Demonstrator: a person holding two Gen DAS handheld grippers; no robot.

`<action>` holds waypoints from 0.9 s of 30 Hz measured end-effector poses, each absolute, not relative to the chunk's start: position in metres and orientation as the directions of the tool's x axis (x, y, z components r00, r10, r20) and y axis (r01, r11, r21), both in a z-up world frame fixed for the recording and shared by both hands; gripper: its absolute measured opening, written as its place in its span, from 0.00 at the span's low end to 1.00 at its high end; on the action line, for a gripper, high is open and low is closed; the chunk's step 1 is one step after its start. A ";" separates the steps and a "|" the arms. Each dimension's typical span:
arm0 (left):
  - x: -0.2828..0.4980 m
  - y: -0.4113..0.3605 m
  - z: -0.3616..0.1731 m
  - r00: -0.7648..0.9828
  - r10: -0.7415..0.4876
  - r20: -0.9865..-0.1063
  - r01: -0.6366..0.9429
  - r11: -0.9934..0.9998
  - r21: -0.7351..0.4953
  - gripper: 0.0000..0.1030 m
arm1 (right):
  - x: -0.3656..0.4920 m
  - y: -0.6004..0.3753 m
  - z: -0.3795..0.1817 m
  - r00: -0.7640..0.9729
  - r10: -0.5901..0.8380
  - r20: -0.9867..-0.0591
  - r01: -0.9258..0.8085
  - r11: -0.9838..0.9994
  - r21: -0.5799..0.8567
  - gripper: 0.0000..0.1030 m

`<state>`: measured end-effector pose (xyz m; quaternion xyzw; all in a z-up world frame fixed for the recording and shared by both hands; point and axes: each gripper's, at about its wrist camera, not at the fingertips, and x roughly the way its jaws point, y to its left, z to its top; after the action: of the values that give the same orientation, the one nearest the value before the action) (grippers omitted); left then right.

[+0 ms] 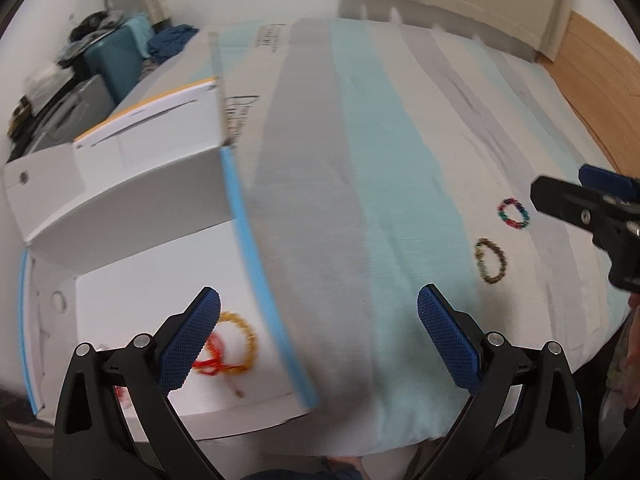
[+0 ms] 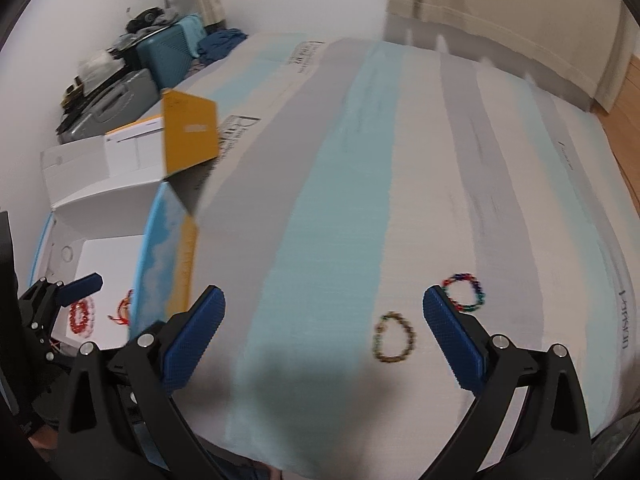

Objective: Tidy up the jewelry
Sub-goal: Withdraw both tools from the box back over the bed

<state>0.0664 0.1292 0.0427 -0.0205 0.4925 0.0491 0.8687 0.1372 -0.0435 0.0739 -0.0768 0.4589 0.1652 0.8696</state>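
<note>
An open white box (image 1: pixel 132 292) with a blue rim sits at the left on the striped cloth (image 1: pixel 360 160). A yellow bead bracelet (image 1: pixel 246 340) and a red cord (image 1: pixel 210 364) lie inside it. My left gripper (image 1: pixel 318 340) is open and empty over the box's right edge. On the cloth at the right lie a brown bead bracelet (image 1: pixel 491 261) and a multicoloured bracelet (image 1: pixel 513 213). My right gripper (image 2: pixel 324 340) is open and empty above the cloth, with the brown bracelet (image 2: pixel 394 337) between its fingers and the multicoloured bracelet (image 2: pixel 464 292) by its right finger. A red and white bracelet (image 2: pixel 82 316) also lies in the box (image 2: pixel 108 256).
The box's yellow lid flap (image 2: pixel 188 140) stands upright. Suitcases and clutter (image 2: pixel 152 60) stand at the far left by the wall. A beige curtain (image 2: pixel 500 8) hangs behind the cloth. Wooden floor (image 1: pixel 592 92) shows at the right.
</note>
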 end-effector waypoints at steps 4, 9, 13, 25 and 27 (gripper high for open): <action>0.081 0.103 0.035 0.507 0.039 -0.861 -0.068 0.998 0.005 0.94 | 0.146 -0.068 0.073 0.534 0.192 -0.823 -0.327 0.945 0.009 0.93; 0.099 0.067 0.028 0.507 0.005 -0.862 -0.018 1.000 -0.004 0.94 | 0.161 -0.105 0.067 0.532 0.154 -0.833 -0.279 0.960 -0.001 0.93; 0.112 0.042 0.017 0.507 0.003 -0.862 0.006 1.000 0.007 0.94 | 0.170 -0.132 0.059 0.539 0.105 -0.836 -0.240 0.970 -0.034 0.93; 0.146 -0.006 -0.029 0.476 -0.040 -0.879 0.059 0.998 -0.013 0.94 | 0.202 -0.194 0.026 0.518 0.052 -0.854 -0.167 0.985 -0.041 0.93; 0.151 -0.012 -0.040 0.466 -0.062 -0.883 0.073 0.997 -0.031 0.94 | 0.211 -0.199 0.017 0.508 0.053 -0.860 -0.165 0.986 -0.037 0.91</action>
<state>0.1509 -0.0120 -0.0396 0.0055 0.5153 -0.0394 0.8561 0.2107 -0.1995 0.0173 -0.0568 0.4920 0.0629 0.8665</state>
